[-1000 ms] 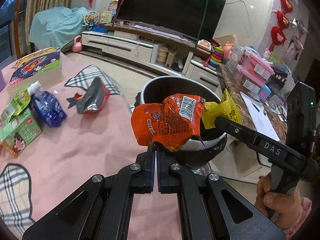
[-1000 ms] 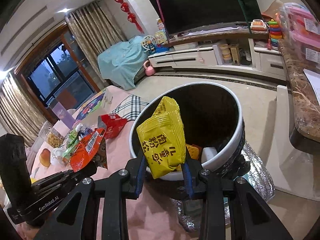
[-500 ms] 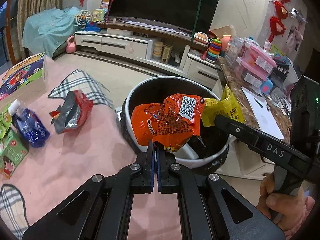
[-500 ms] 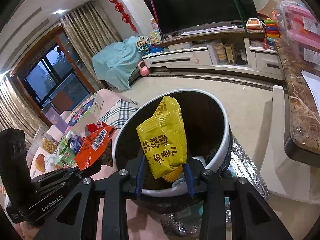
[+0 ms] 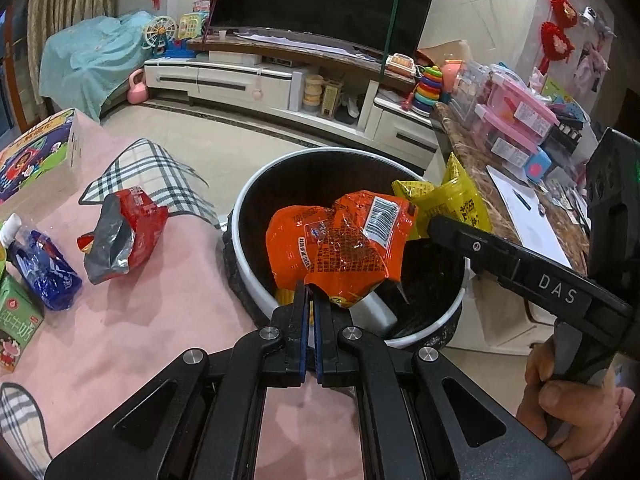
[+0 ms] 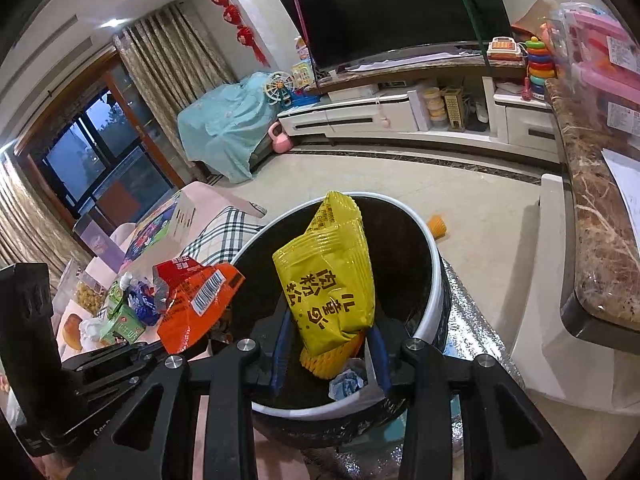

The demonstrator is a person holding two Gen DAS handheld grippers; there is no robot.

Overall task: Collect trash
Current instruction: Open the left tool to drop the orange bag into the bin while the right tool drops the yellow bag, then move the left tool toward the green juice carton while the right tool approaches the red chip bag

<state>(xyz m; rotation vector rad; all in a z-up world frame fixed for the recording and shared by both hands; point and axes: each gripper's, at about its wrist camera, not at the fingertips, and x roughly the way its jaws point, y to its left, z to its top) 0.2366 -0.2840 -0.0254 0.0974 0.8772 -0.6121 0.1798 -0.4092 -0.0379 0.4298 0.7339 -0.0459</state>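
Nearest in the left wrist view, the left gripper is seen with its blue-padded fingers pressed together on the lower edge of an orange snack wrapper, which is held upright over the open mouth of the trash bin. In the right wrist view, the right gripper is seen with its fingers partly spread; the jaws have just been opening, and a yellow snack packet stands between them, above the bin interior. Whether the pads press on the packet cannot be told from the frames; the packet is judged to be at the point of release. The right gripper is gripped by a hand at the lower right edge of the left wrist view.

Inside the bin, a crumpled blue-white scrap and an orange-yellow item are already deposited. The bin stands against the edge of the pink tablecloth.

Further out on the cloth, uncollected items remain: a torn red-and-silver wrapper near the checked corner, a blue pouch and a green milk carton at the left edge.

The task is judged to be partly complete: some trash is binned, two pieces are poised for dropping, and several pieces are left for collection.
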